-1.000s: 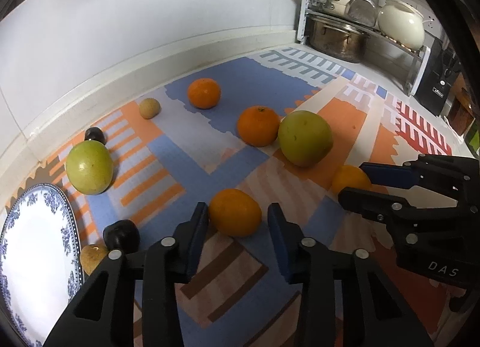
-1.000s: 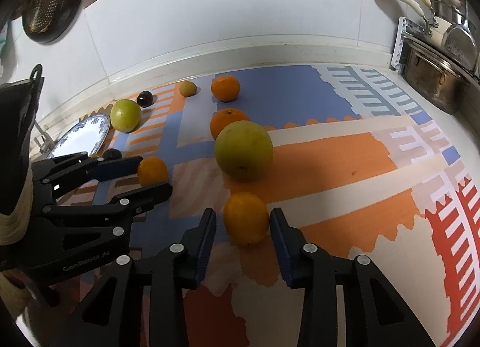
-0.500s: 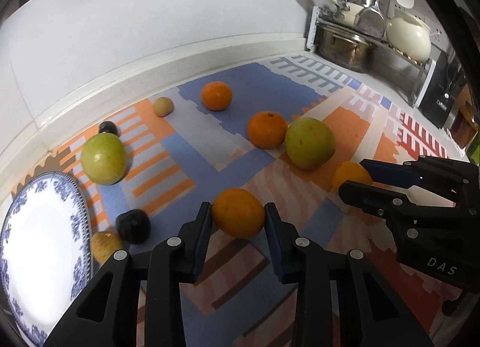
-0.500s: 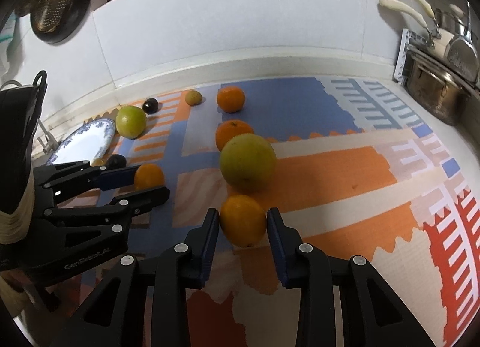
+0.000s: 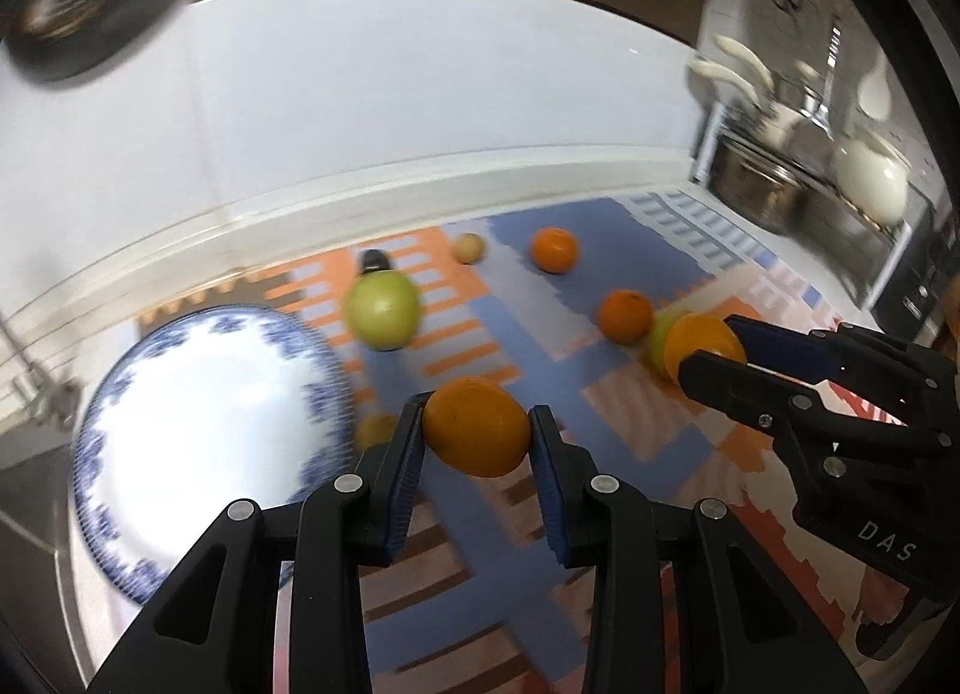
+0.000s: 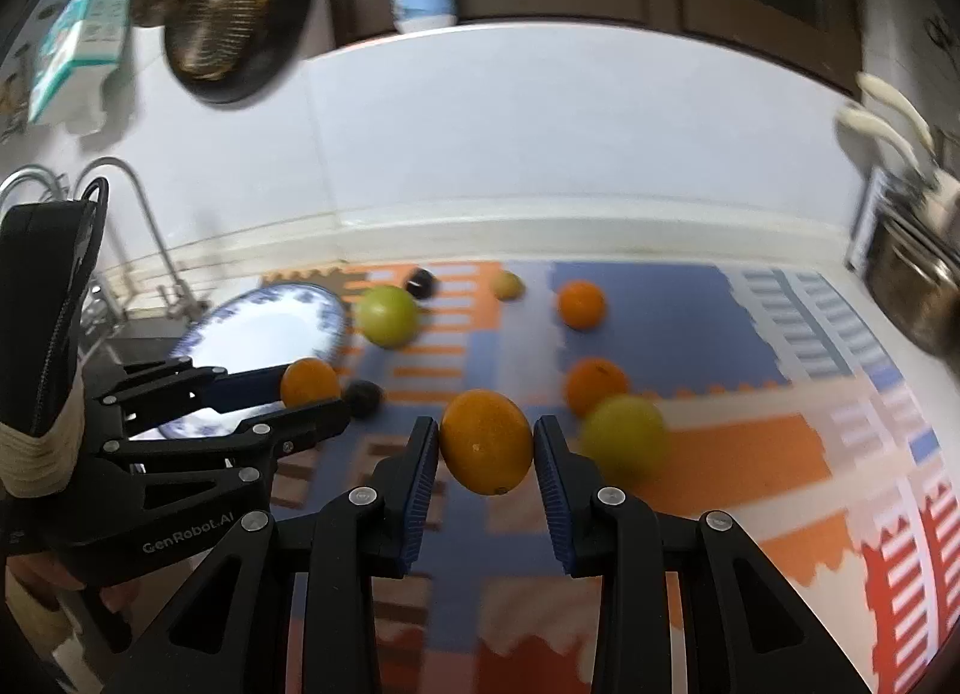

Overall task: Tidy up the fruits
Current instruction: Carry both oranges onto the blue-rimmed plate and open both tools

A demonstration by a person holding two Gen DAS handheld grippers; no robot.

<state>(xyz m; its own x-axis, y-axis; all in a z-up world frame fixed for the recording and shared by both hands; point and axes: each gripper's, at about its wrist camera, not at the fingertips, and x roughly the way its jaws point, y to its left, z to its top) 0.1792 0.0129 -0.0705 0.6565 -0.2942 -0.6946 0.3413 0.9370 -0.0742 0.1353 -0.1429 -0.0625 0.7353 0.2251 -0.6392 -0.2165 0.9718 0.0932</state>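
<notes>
My left gripper point(image 5: 477, 433) is shut on an orange point(image 5: 477, 434) and holds it above the mat, just right of the blue-rimmed white plate point(image 5: 198, 412). My right gripper point(image 6: 486, 445) is shut on another orange point(image 6: 487, 442), also lifted. Each gripper shows in the other's view: the left gripper point(image 6: 312, 388) and the right gripper point(image 5: 714, 346). On the mat lie two more oranges point(image 6: 581, 305) point(image 6: 596, 383), two green fruits point(image 6: 387, 314) point(image 6: 624, 436), dark plums point(image 6: 420, 283) point(image 6: 364, 397) and small yellow-brown fruits point(image 6: 507, 284) point(image 5: 375, 430).
A patterned orange, blue and red mat point(image 6: 660, 334) covers the counter below a white tiled wall. A rack with pots and a white kettle point(image 5: 870, 184) stands at the right. A tap point(image 6: 144, 214) and sink edge are at the left, behind the plate.
Both grippers have lifted their oranges off the mat and swung left, toward the plate. The views have tilted up and blurred.
</notes>
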